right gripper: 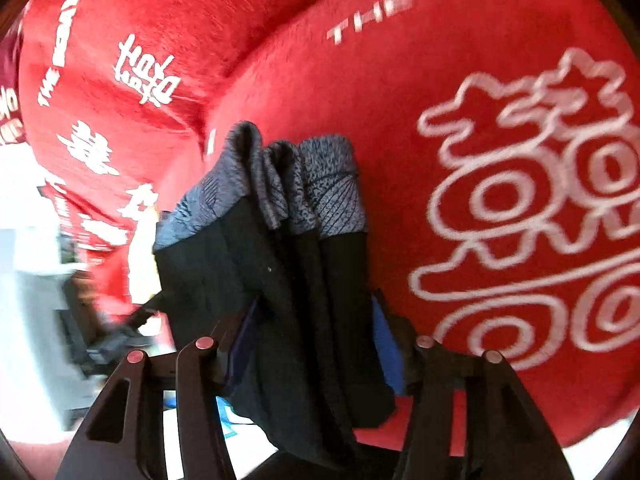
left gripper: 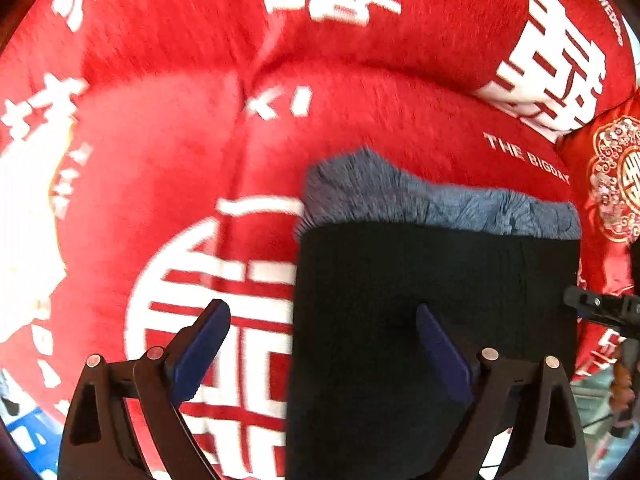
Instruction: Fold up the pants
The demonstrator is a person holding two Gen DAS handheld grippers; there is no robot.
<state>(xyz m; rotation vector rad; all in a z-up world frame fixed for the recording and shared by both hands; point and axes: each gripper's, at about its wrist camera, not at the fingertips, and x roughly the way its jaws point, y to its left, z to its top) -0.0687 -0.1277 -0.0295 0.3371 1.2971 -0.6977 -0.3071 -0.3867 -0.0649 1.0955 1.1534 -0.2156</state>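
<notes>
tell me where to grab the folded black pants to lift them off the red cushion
Best bet is the black pants at their stacked dark body, below the grey waistband, coming from above with one pad on each long side. In the right wrist view the layers bunch into a narrow bundle there, so a single pinch should catch them all. The flat cushion leaves no way under.

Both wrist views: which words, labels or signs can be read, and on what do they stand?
"THE BIGDAY": white print on the red plush cushion, beside the black pants with the grey patterned waistband.
"THE": white, same cushion, right wrist view; the word after it is blurred.
Large white Chinese-style characters: too blurred to read.
Small edge lettering: unreadable.
</notes>
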